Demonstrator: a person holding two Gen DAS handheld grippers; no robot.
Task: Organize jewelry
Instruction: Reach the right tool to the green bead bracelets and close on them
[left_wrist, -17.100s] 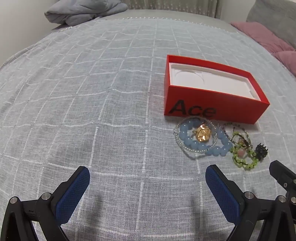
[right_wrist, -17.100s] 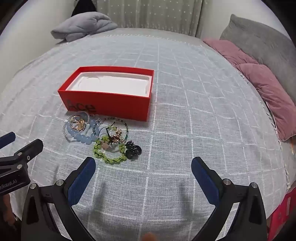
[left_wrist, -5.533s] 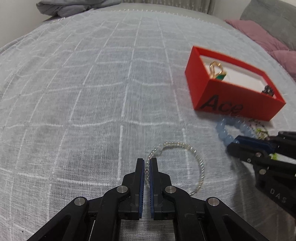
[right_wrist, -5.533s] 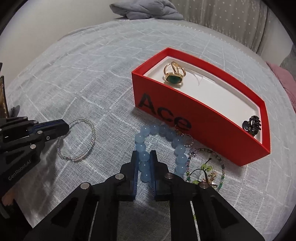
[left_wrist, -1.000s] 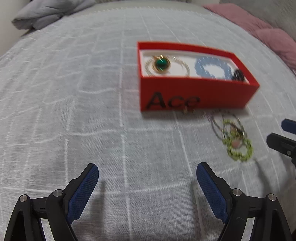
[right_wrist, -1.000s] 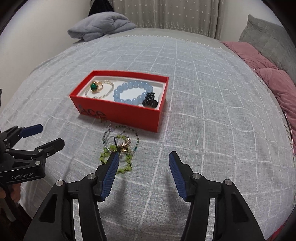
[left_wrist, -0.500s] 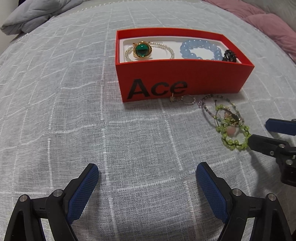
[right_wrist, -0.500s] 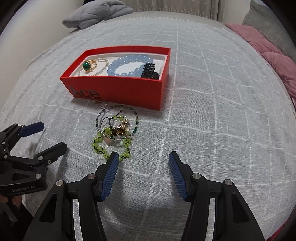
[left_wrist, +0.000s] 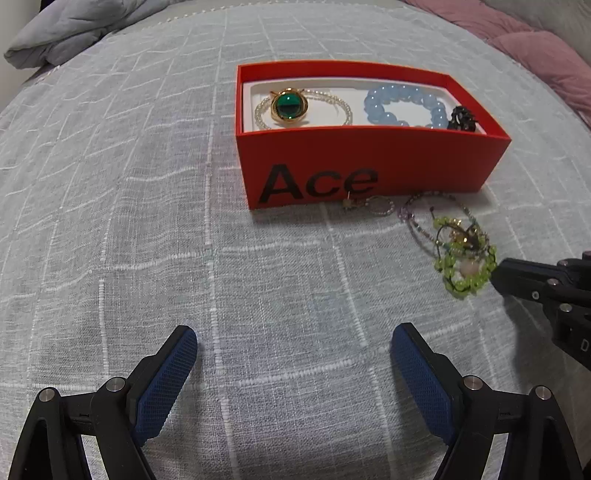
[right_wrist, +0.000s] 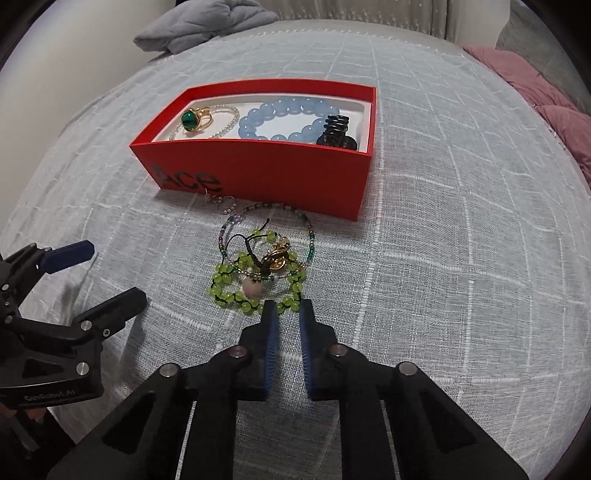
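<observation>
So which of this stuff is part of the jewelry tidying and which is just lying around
Part of the job: red box, blue bead bracelet, green ring, green bead bracelet.

Just lying about: grey blanket, pink cushion.

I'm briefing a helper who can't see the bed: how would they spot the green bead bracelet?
Find the red box marked "Ace" on the grey checked bedspread. In front of its lettered side lies a small tangle of jewelry. The green bead bracelet is the nearest piece, lime beads on black cord with one pink bead.
</observation>
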